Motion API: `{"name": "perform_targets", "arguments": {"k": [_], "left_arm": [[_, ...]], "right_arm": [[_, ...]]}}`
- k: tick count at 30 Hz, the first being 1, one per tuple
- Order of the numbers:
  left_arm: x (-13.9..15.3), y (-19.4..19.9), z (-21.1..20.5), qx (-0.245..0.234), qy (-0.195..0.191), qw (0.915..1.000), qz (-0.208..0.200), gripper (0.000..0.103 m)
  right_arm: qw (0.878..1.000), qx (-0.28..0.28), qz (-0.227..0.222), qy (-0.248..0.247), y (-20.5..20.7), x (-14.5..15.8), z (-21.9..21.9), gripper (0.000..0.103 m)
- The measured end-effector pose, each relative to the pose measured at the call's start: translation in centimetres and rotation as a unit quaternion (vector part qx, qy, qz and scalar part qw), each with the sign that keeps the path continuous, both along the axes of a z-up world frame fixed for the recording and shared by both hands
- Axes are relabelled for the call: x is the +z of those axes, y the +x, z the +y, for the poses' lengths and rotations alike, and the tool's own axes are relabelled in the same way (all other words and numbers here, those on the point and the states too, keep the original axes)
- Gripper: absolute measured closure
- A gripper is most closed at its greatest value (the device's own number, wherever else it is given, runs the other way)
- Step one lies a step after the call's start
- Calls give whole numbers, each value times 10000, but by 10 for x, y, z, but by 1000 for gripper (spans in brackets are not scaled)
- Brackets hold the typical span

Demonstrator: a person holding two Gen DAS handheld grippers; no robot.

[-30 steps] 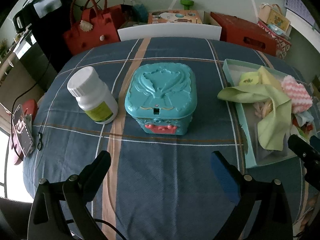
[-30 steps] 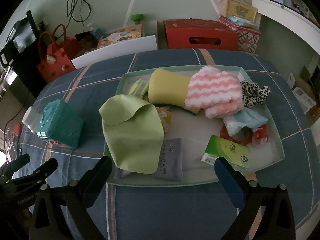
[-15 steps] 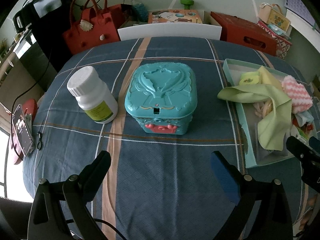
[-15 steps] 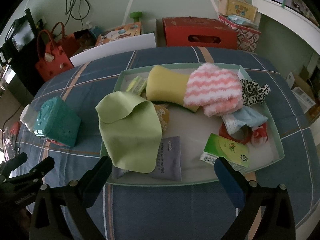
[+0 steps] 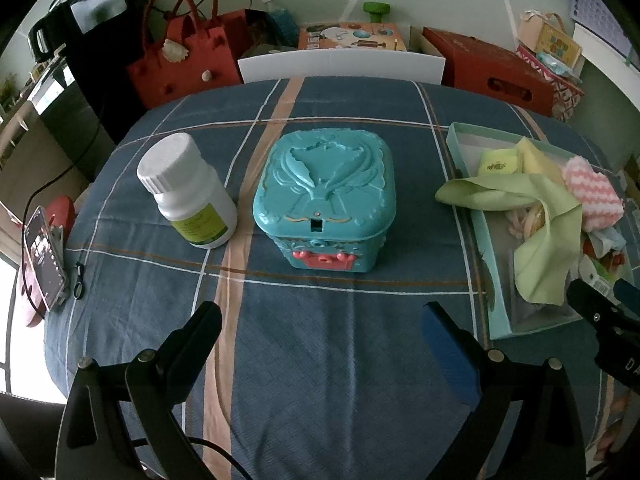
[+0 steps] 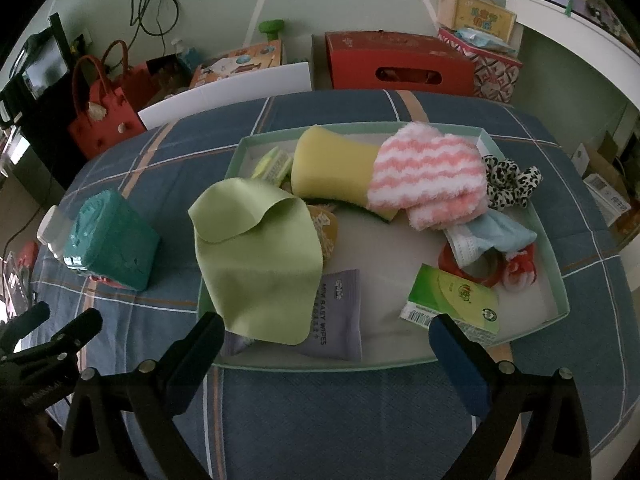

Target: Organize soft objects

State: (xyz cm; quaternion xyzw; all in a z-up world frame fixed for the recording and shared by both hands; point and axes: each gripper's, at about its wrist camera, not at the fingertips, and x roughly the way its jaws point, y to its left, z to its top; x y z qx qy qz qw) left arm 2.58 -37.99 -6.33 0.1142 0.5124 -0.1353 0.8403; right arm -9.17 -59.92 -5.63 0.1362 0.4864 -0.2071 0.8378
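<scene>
A pale green tray (image 6: 558, 276) on the blue plaid tablecloth holds soft things: a light green cloth (image 6: 256, 260) draped over its left rim, a yellow sponge (image 6: 332, 168), a pink-and-white fluffy mitt (image 6: 428, 176), a leopard scrunchie (image 6: 508, 176), a purple wipes pack (image 6: 336, 320) and a green tissue pack (image 6: 452, 300). My right gripper (image 6: 326, 346) hovers open at the tray's near edge, holding nothing. My left gripper (image 5: 320, 334) is open and empty in front of a teal box (image 5: 326, 196). The tray (image 5: 464, 148) and cloth (image 5: 532, 216) show at right in the left wrist view.
A white pill bottle (image 5: 186, 192) stands left of the teal box. A phone (image 5: 44, 256) lies at the table's left edge. Behind the table are a white chair back (image 5: 340, 66), a red handbag (image 5: 184, 60) and a red box (image 6: 396, 66).
The right gripper has crept forward toward the tray, which now sits a little nearer and lower in its view. The left gripper has barely moved.
</scene>
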Motion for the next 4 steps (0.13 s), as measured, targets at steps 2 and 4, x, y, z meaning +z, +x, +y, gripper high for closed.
{"name": "perform_targets", "arguments": {"k": [2,4], "left_arm": [[-1,1,0,1,-2,10000,34,4],[-1,1,0,5,2,10000,54,4]], "right_arm": [[10000,6,15,-4,1,0,1,0],[10000,5,21,-5,1,-1,2,0]]}}
